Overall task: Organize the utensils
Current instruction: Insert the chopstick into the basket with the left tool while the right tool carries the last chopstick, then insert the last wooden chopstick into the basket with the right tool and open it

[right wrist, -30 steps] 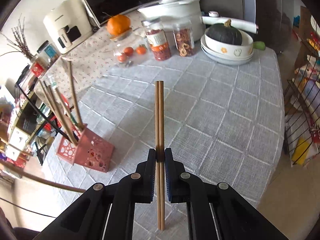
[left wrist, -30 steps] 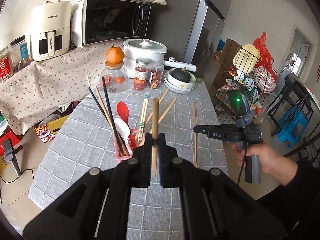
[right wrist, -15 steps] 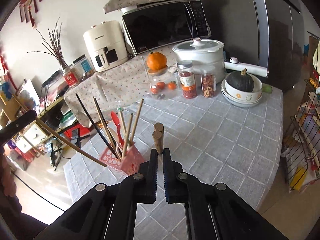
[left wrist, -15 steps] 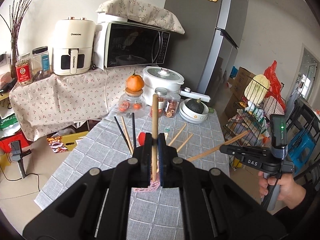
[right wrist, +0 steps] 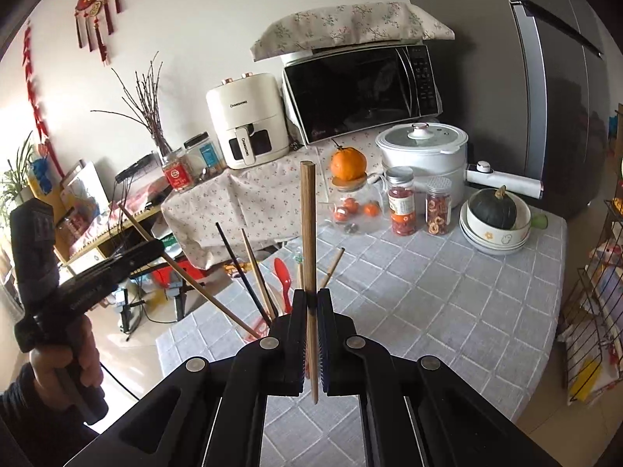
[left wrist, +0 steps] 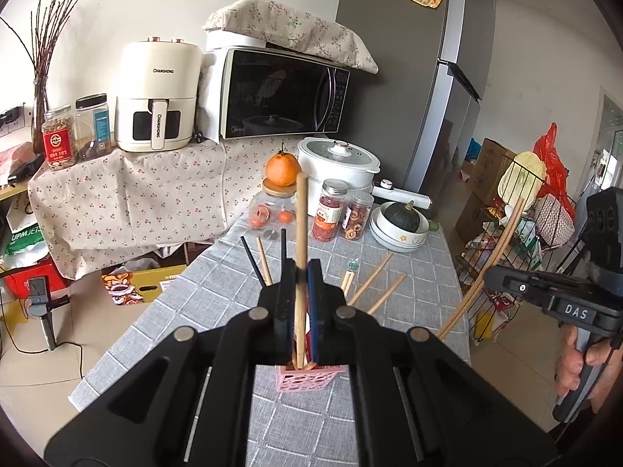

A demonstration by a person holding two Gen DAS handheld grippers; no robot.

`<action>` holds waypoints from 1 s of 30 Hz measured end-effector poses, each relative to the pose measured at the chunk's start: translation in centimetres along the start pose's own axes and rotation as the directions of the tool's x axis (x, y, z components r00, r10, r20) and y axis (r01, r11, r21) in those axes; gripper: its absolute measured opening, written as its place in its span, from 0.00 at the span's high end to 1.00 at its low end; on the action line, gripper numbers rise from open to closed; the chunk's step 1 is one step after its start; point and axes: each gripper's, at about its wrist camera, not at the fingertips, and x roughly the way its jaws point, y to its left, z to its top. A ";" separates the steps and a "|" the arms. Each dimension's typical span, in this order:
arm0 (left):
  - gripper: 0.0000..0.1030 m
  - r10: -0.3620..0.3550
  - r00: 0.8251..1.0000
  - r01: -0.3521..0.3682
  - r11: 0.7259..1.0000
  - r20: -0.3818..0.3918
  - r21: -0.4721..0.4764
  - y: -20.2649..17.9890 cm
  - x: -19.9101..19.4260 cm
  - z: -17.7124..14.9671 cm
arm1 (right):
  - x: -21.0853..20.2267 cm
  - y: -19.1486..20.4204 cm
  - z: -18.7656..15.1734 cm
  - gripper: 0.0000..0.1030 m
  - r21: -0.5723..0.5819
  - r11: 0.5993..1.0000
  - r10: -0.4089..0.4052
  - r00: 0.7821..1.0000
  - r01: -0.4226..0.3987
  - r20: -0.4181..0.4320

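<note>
Left gripper (left wrist: 300, 272): jaws pressed together on a wooden chopstick (left wrist: 300, 233), which stands near upright at frame centre in the left wrist view. Its lower tip sits at the mouth of the pink utensil holder (left wrist: 307, 379), low centre, directly under the jaws.

Right gripper (right wrist: 311, 303): jaws pinching a chopstick pair (right wrist: 308, 233), long axis near vertical in its own view. Seen from the left wrist view, the pair slants up to the right at the right of frame.

Holder lies to lower left of the right gripper, mostly hidden behind its jaws, with black chopsticks (right wrist: 241, 272) and a red spoon (right wrist: 283, 274) standing in it.

Judgement: left hand is nearer and should drop first.
</note>
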 end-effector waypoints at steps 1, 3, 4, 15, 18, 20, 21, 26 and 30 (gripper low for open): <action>0.94 0.001 1.000 -0.001 1.000 -0.002 0.006 -0.1 0.3 0.0 | 0.0 0.2 0.1 0.95 0.001 1.000 0.005 1.000 -0.005 0.004; 0.94 0.003 1.000 -0.003 1.000 -0.002 0.015 -0.4 0.7 0.0 | 0.0 0.5 0.2 0.95 0.003 1.000 0.013 1.000 -0.013 0.012; 0.94 0.006 1.000 -0.006 1.000 -0.004 0.021 -0.5 1.0 0.0 | 0.0 0.6 0.3 0.95 0.003 1.000 0.016 1.000 -0.016 0.015; 0.94 0.004 0.997 -0.004 1.000 -0.071 0.009 -0.3 3.7 -0.8 | 0.8 1.6 0.8 0.95 0.011 0.999 0.037 0.998 -0.037 0.041; 0.85 -0.003 0.997 0.005 1.000 -0.079 0.020 -0.4 3.9 -1.0 | 1.1 1.8 1.0 0.95 0.013 0.999 0.036 0.998 -0.036 0.051; 0.78 -0.002 0.997 0.004 1.000 -0.074 0.027 -0.6 3.7 -1.0 | 1.4 1.9 1.2 0.95 0.020 0.999 0.036 0.998 -0.038 0.058; 0.73 -0.003 0.997 0.005 1.000 -0.071 0.026 -0.6 3.4 -0.9 | 1.5 1.9 1.3 0.95 0.025 0.999 0.038 0.997 -0.040 0.061; 0.52 -0.004 0.997 0.004 1.000 -0.078 -0.009 0.0 2.4 -0.7 | 2.5 2.1 1.6 0.95 0.037 0.998 0.047 0.996 -0.050 0.075; 0.50 0.000 0.994 -0.004 0.999 -0.107 -0.038 0.7 2.2 -1.0 | 3.7 2.6 1.4 0.95 0.018 0.999 0.031 0.997 -0.033 0.077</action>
